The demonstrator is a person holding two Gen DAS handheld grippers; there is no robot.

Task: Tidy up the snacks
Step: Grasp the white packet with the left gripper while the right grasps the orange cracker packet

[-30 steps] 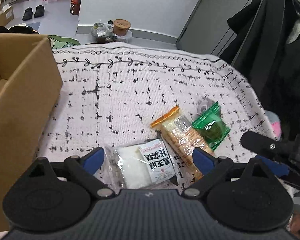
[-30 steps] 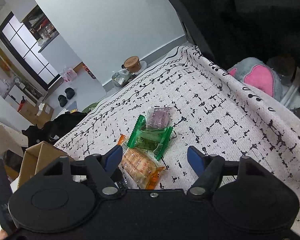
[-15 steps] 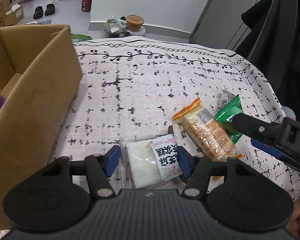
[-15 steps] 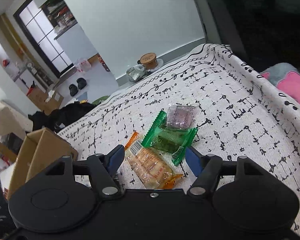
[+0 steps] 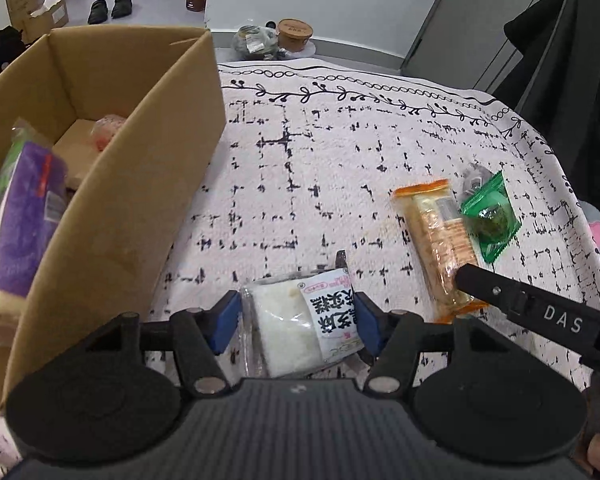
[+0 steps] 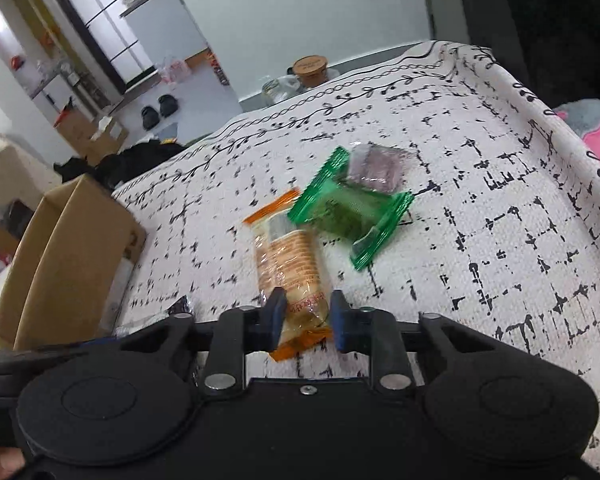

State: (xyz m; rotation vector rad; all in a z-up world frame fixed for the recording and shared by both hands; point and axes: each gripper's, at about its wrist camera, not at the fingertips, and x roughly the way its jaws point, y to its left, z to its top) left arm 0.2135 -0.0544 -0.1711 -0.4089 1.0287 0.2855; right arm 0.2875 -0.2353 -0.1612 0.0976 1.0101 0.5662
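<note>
Snacks partly sorted: the cardboard box (image 5: 112, 184) holds a few. The left gripper (image 5: 296, 316) clasps the white packet (image 5: 300, 324), the right gripper (image 6: 305, 318) the cracker pack (image 6: 290, 266). The green packet (image 6: 350, 208) and purple packet (image 6: 374, 168) wait on the cloth (image 5: 320, 160).

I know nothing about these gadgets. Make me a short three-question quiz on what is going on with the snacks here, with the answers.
1. True or false: the left gripper has its fingers closed on the white rice cake packet.
2. Which snack sits between the right gripper's fingers?
A. the green packet
B. the orange cracker pack
C. the small purple packet
3. Fill in: on the patterned cloth, the cardboard box stands to the ___ of the snacks in the left wrist view.

Key
1. True.
2. B; the fingers close on its near end.
3. Left; the box already holds some packets.
</note>
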